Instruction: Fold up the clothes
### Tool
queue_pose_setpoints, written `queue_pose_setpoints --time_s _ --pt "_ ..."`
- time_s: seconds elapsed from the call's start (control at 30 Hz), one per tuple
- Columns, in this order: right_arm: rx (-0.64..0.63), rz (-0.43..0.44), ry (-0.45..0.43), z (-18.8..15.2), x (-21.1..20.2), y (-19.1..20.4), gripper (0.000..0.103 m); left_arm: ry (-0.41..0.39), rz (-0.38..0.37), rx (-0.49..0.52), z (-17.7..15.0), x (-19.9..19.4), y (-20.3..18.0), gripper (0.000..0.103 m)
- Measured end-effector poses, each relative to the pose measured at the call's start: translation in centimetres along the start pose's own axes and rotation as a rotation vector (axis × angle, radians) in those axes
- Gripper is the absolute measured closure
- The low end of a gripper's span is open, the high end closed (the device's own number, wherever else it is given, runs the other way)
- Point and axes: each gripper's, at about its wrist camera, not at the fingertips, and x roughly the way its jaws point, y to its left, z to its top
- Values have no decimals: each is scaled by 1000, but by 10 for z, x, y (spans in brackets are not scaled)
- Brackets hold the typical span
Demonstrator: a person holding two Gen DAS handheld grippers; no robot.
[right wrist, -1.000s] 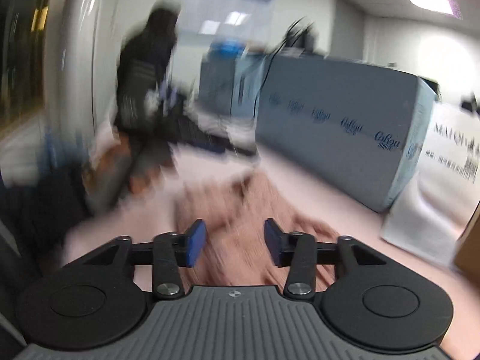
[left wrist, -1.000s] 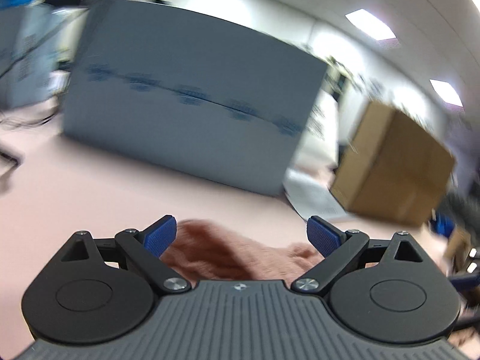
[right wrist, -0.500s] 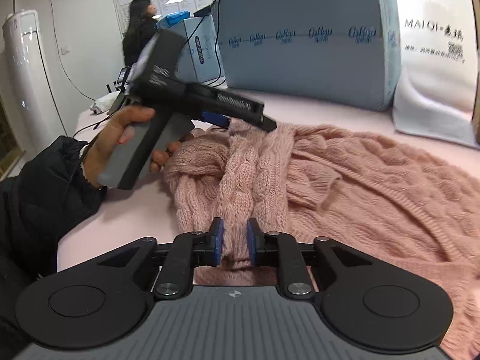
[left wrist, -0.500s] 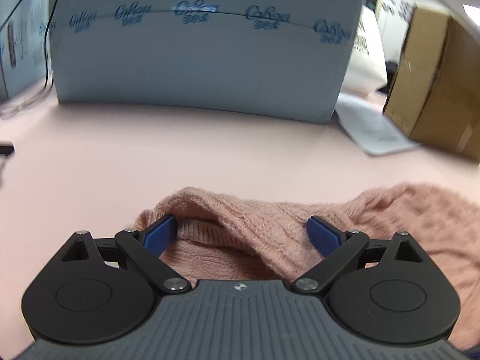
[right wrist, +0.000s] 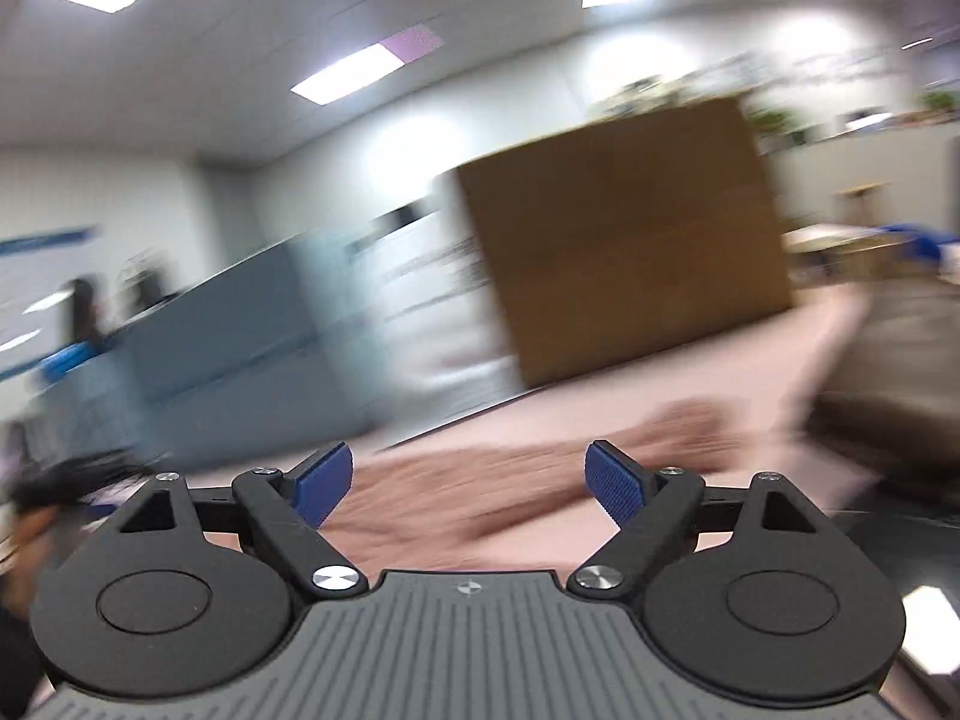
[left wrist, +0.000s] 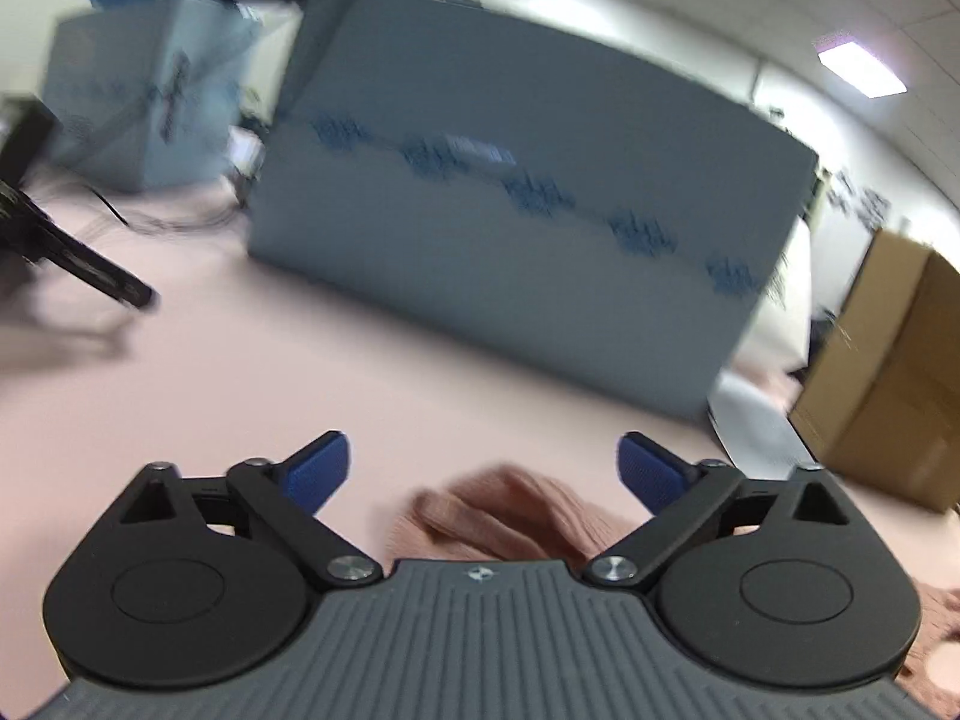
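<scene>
A pink knitted sweater point(left wrist: 510, 510) lies on the pink table point(left wrist: 300, 372). In the left wrist view only a blurred fold of it shows, low between the fingers. My left gripper point(left wrist: 483, 468) is open and empty, raised above the sweater. In the right wrist view the sweater point(right wrist: 510, 480) is a blurred pink band across the table beyond the fingers. My right gripper point(right wrist: 468, 480) is open and empty, lifted and tilted upward. Both views are motion-blurred.
A large grey-blue box point(left wrist: 528, 252) stands at the back of the table, also in the right wrist view point(right wrist: 228, 372). A brown cardboard box point(left wrist: 888, 390) is at the right, shown in the right wrist view too point(right wrist: 618, 252). A white bag point(right wrist: 432, 300) stands between them. A dark object point(left wrist: 78, 270) sits at far left.
My right gripper has opened, let go of the sweater and swung up and to the right. My left gripper has lifted away from the sweater and stays open.
</scene>
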Motion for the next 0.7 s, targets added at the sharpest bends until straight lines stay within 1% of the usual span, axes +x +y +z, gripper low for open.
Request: queue_pose_setpoints --time_s 0.03,0.07,0.13,0.2,0.23,0.27,0.3,0.33,0.37,0.4,0.47,0.5,0.57,0.63,0.7 --pt "3 -40 -1 1 -4 -4 18 0 -7 5 0 -1 -2 0" --pt "6 -58 -1 1 -5 -7 18 6 -20 13 0 0 -4 0" --pt "58 -132 -1 5 -9 -20 18 33 -45 28 -2 1 -7 0" --pt "180 -216 1 8 -11 -42 18 73 -74 45 -5 6 -13 0" --pt "200 -235 -2 6 -13 -47 18 85 -86 48 -6 7 -15 0" --pt "199 -278 -11 3 -14 -51 20 96 -100 49 -7 8 -16 0" --pt "184 -296 -11 1 -16 -53 21 103 -111 49 -8 8 -16 0" --pt "146 -312 5 -2 -15 -52 24 105 -117 49 -8 7 -17 0" --pt "104 -329 23 -6 -12 -50 31 106 -121 48 -8 7 -17 0" --pt "62 -346 42 -9 -10 -48 35 107 -120 47 -8 7 -16 0" --pt "49 -318 100 -17 -5 -49 47 112 -120 43 -9 8 -15 0" --pt "49 -315 134 -22 0 -50 48 118 -121 39 -9 8 -14 0" --pt "37 -334 164 -29 8 -49 50 133 -126 31 -9 10 -13 0" --pt "7 -343 165 -32 10 -47 51 150 -133 23 -10 12 -13 0" --pt "-14 -347 172 -31 14 -46 66 170 -141 19 -11 14 -12 0"
